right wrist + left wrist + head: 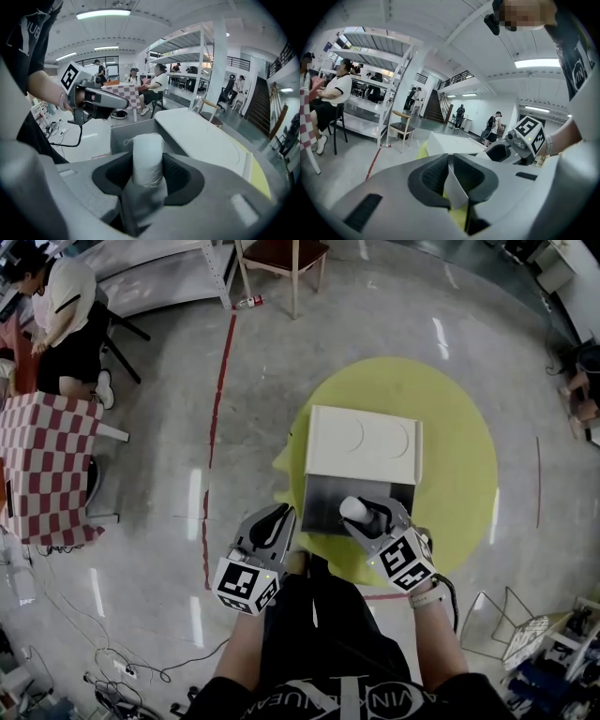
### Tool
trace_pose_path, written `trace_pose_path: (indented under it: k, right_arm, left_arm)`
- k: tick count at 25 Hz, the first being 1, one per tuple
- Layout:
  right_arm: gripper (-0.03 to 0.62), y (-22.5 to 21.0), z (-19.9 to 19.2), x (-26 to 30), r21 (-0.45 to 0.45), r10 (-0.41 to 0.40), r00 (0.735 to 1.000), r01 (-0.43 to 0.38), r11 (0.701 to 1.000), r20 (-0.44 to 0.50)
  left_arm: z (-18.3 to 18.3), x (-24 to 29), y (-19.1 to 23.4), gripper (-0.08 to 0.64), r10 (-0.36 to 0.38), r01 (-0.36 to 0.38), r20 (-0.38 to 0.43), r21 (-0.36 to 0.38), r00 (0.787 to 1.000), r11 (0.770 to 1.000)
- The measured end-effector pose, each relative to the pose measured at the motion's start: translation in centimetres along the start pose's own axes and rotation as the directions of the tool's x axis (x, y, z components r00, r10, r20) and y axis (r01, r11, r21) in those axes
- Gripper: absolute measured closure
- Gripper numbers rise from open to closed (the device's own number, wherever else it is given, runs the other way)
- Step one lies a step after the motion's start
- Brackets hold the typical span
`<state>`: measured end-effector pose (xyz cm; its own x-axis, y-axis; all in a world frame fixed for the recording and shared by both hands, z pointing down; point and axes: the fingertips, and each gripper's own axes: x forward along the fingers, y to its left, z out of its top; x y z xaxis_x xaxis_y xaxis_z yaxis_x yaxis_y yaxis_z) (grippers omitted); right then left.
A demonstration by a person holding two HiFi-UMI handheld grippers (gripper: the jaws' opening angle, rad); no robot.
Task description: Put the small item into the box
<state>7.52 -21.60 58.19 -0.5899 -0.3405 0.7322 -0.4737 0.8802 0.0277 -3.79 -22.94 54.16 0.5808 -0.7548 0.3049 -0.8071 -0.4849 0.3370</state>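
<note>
Over the yellow floor circle, the right gripper pinches a white roll above the open box, seemingly ready to drop it in, while the left gripper hangs pressed together and empty.

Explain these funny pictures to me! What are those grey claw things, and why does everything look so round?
There is no robot here. A person holds a grabbing tool in each hand. The head view comes from a camera on the person's head, looking down. The two gripper views come from little cameras riding on the tools, looking along their fingers. Their wide lenses bend everything round.

On the floor lies a round yellow mat. An open box stands on it, with its white lid folded back.

The right gripper has its fingers squeezed on a small white roll, close to the box's opening. The left gripper has its fingers together and holds nothing.
</note>
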Motion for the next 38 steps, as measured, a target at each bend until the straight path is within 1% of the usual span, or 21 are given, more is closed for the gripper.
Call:
trace_pose_path:
  k: [3,6,8,11,12,17,24,28,30,33,36,38]
  right_arm:
    - [0.402,0.3,-0.5,0.4,-0.005,0.024,0.999,-0.024,1.000,-0.038]
    - [0.402,0.5,-0.7,0.7,-0.001,0.044,0.997,-0.044,0.999,-0.057]
    - [0.402,0.4,-0.8,0.6,0.020,0.060,0.997,-0.059,0.998,-0.049]
    - [0.402,0.3,-0.3,0.4,0.088,0.082,0.997,-0.081,0.993,-0.009]
    - [0.402,0.2,-0.2,0.4,0.096,0.085,0.996,-0.084,0.992,-0.002]
    - [0.402,0.1,-0.3,0.3,0.083,0.076,0.997,-0.076,0.994,0.002]
    - [0.390,-0.2,0.5,-0.8,0.124,0.027,0.998,-0.034,0.992,0.062]
    - [0.390,-0.9,0.6,-1.7,0.127,-0.039,0.997,0.030,0.991,0.068]
    - [0.393,-1.0,0.8,-2.1,0.133,-0.060,0.995,0.049,0.990,0.076]
    - [0.411,-0.8,1.0,-2.9,0.151,-0.079,0.991,0.063,0.986,0.103]
    - [0.469,-0.8,1.0,-3.6,0.155,-0.107,0.987,0.088,0.984,0.117]
    - [0.494,-0.8,0.9,-4.0,0.155,-0.119,0.987,0.101,0.983,0.111]
  left_arm:
    - [-0.6,-0.2,-0.2,0.523,-0.003,0.003,-0.010,-0.012,1.000,1.000]
    - [-1.0,-0.6,0.0,0.523,0.004,-0.004,-0.013,-0.020,1.000,1.000]
    - [-1.1,-0.8,0.0,0.523,0.010,-0.010,-0.012,-0.028,1.000,1.000]
    - [-1.5,-1.1,0.4,0.523,0.019,-0.020,-0.014,-0.041,1.000,0.999]
    - [-1.7,-1.2,0.5,0.523,0.023,-0.024,-0.016,-0.043,1.000,0.999]
    - [-2.1,-1.7,0.6,0.523,0.035,-0.035,-0.019,-0.045,0.999,0.998]
    - [-1.9,-1.8,0.2,0.523,0.027,-0.027,-0.014,-0.040,1.000,0.999]
    - [-1.4,-1.9,-0.1,0.523,0.018,-0.018,-0.007,-0.034,1.000,0.999]
    - [-1.1,-1.9,-0.2,0.523,0.012,-0.012,-0.003,-0.029,1.000,1.000]
    - [-0.8,-1.8,-0.5,0.523,0.002,-0.002,0.001,-0.021,1.000,1.000]
    - [-0.4,-1.8,-0.7,0.523,-0.005,0.005,0.005,-0.014,1.000,1.000]
    - [-0.1,-1.8,-0.9,0.523,-0.010,0.010,0.010,-0.009,1.000,1.000]
